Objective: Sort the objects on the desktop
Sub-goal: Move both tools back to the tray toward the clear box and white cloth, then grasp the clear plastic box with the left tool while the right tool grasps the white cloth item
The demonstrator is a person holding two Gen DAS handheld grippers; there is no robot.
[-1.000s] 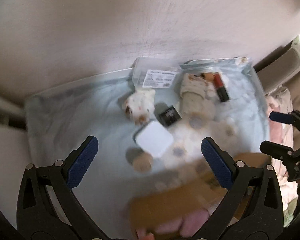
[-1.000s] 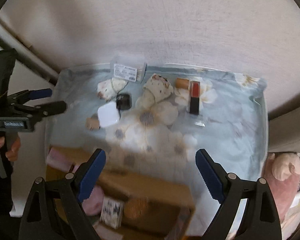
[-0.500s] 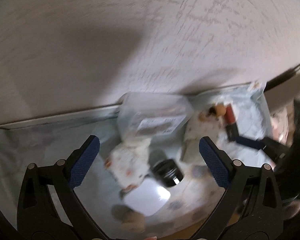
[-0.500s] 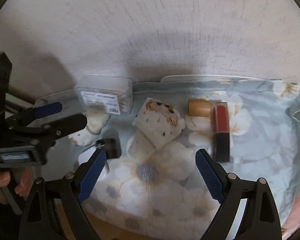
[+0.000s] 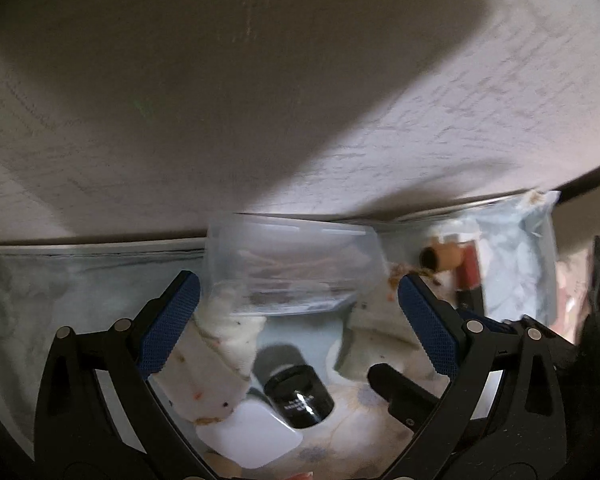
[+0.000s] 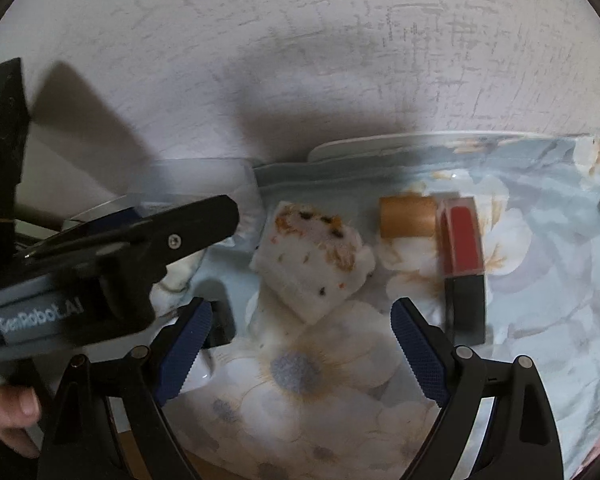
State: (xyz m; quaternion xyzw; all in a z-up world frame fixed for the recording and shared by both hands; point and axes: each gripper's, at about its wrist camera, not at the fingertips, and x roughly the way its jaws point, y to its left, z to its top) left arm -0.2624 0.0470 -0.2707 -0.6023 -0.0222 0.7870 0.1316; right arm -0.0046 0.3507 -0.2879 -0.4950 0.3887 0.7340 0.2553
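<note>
A: What does the left gripper (image 5: 298, 312) show?

B: Its blue-padded jaws stand wide, with nothing pressed between them. It points down at a clear plastic box (image 5: 292, 268) lying at the far edge of a floral cloth (image 6: 340, 392), against a pale wall (image 6: 340, 60). Nearer the camera lie a spotted white cloth roll (image 5: 208, 364), a small black jar (image 5: 296, 392) and a white square pad (image 5: 252, 436).

A: And the right gripper (image 6: 300, 336)?

B: Also spread wide and empty. Between its pads sits a second rolled spotted cloth (image 6: 312, 260). Just to the right lie a tan cylinder (image 6: 408, 218) and, touching it, a red lipstick case (image 6: 462, 264) with a black end.

A: Anything else?

B: A person's hand (image 6: 8, 412) shows at the lower left.
</note>
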